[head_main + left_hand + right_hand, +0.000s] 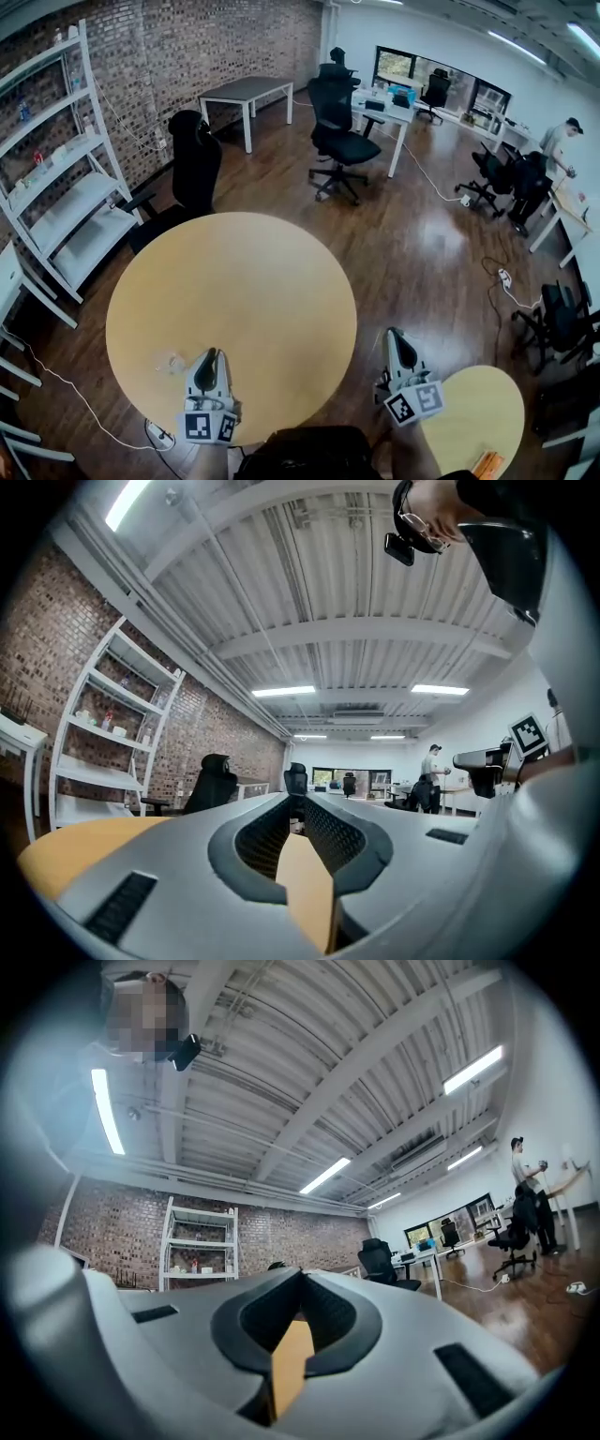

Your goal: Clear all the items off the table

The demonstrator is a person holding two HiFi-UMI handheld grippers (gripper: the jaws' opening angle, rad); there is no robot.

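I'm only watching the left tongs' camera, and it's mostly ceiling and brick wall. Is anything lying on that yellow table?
Observer: In the head view the round table is almost bare. Only a small pale scrap, too small to identify, lies beside the left tongs.
Visitor: What about the other tongs?
Observer: Their own camera shows the right tongs shut, with nothing between them.
Visitor: Where are they?
Observer: Past the big table's edge, over the floor, next to a smaller round table.
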